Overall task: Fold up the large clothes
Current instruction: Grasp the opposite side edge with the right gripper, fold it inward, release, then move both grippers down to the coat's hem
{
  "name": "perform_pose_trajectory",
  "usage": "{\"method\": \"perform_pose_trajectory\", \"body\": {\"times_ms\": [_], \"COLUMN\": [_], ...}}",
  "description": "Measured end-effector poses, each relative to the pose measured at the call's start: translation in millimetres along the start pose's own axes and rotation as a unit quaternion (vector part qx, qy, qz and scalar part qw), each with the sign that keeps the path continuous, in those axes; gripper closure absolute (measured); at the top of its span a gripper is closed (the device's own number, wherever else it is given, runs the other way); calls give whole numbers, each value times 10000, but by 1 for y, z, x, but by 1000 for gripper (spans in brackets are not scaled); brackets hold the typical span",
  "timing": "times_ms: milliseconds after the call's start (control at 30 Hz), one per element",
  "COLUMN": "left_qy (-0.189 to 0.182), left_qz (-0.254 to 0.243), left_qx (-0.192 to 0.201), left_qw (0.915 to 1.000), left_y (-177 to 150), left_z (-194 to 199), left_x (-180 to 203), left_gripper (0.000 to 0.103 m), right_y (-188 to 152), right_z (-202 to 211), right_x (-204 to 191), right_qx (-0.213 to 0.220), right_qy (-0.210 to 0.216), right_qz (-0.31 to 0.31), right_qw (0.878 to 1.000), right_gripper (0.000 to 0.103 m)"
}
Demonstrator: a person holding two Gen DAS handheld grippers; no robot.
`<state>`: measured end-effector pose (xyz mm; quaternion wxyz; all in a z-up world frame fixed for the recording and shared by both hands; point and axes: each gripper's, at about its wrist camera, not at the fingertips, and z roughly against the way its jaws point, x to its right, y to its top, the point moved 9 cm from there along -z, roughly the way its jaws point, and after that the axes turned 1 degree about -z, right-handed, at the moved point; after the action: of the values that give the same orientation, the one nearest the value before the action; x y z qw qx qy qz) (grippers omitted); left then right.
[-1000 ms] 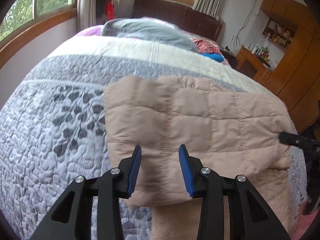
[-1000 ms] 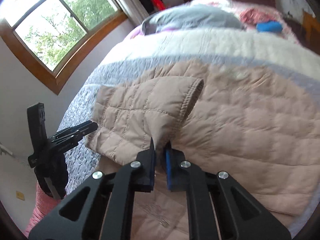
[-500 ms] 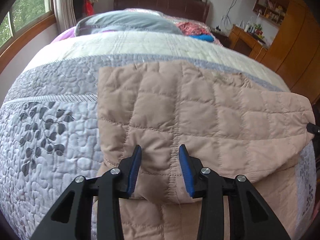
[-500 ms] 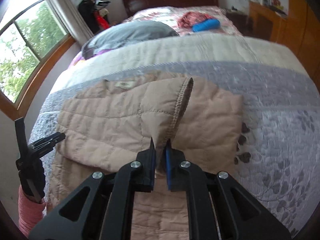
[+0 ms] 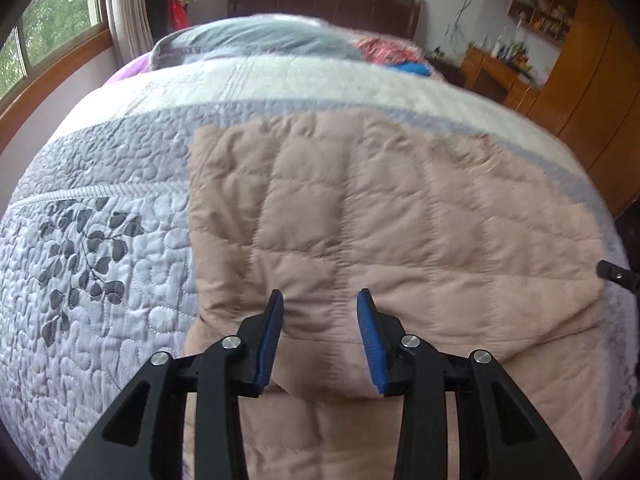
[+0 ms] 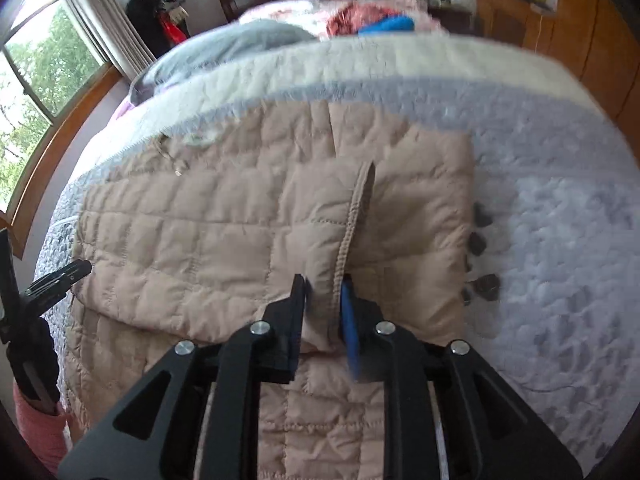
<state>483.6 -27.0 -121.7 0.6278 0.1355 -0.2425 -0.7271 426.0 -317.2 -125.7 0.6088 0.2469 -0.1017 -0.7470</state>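
Right gripper [image 6: 323,292]: jaws opening, sleeve cuff [image 6: 352,224] between them. Left gripper [image 5: 319,308]: spread, fabric between, contact unclear. Quilted jacket [image 5: 360,216] lies on bedspread [image 5: 100,240]. No legible writing; only the right view shows the cuff.

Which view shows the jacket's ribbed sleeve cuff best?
The right wrist view: the cuff runs up from between the opening right gripper fingers. The left wrist view shows only quilted jacket panels, no cuff.
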Motion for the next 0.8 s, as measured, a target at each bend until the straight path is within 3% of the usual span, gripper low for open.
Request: {"method": "perform_pose_trajectory", "body": {"times_ms": [133, 233, 267, 400, 567, 700, 800], "left_qy": [58, 19, 75, 235, 151, 106, -68], "left_qz": [-242, -438, -464, -468, -478, -406, -280], "left_qx": [145, -13, -77, -367, -302, -316, -136], "left_qw": [9996, 9990, 9989, 9980, 9983, 9986, 9995], "left_y": [2, -6, -9, -21, -20, -18, -10], "left_z": [21, 12, 6, -28, -32, -28, -11], "left_x": [36, 63, 66, 63, 59, 55, 59], "left_gripper": [65, 65, 65, 63, 63, 64, 64], "right_y": [-5, -15, -19, -21, -9, -5, -12], "right_z": [23, 10, 1, -13, 7, 50, 52], "right_x": [-45, -75, -80, -73, -18, 0, -22], "right_qx": [104, -154, -223, -98, 310, 655, 430], "right_qy": [402, 660, 540, 53, -496, -218, 324], "right_qz": [382, 572, 600, 624, 99, -122, 29], "right_qw": [9984, 9961, 9965, 9980, 9982, 9975, 9985], "right_gripper": [84, 84, 84, 85, 84, 84, 84]}}
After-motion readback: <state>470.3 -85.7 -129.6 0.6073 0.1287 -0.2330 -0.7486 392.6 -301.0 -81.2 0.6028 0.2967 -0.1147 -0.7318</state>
